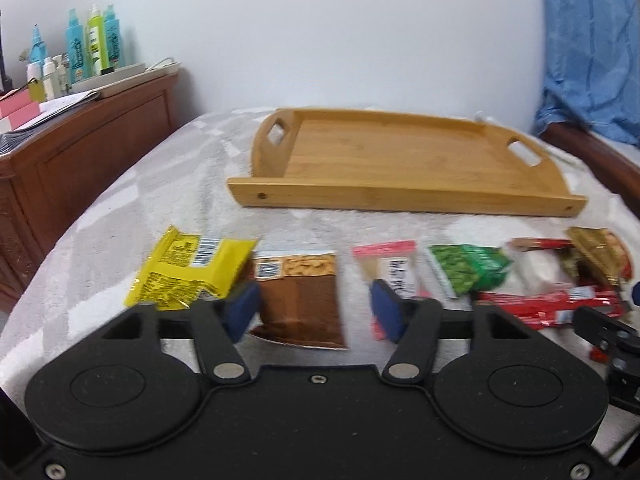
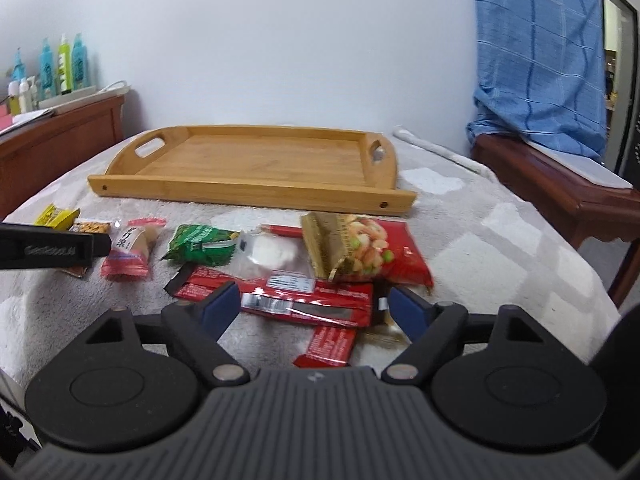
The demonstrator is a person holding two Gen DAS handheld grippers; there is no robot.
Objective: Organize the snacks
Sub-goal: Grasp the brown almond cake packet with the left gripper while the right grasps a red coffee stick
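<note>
An empty wooden tray [image 1: 400, 200] [image 2: 240, 192] sits at the back of a grey cloth-covered table. Snack packets lie in a row in front of it: a yellow packet [image 1: 188, 272], a brown packet [image 1: 300, 304], a pink-edged packet [image 1: 390, 272] [image 2: 130, 248], a green packet [image 1: 468, 272] [image 2: 200, 242], a clear packet [image 2: 272, 256], red bars [image 2: 304, 300] and a red shrimp-snack bag [image 2: 376, 252]. My left gripper [image 1: 316, 312] is open above the brown packet. My right gripper [image 2: 316, 306] is open above the red bars.
A brown wooden cabinet [image 1: 80, 168] with bottles [image 1: 92, 40] stands to the left. A wooden bench [image 2: 560, 184] with a blue cloth [image 2: 540, 60] stands to the right. A white wall lies behind the table.
</note>
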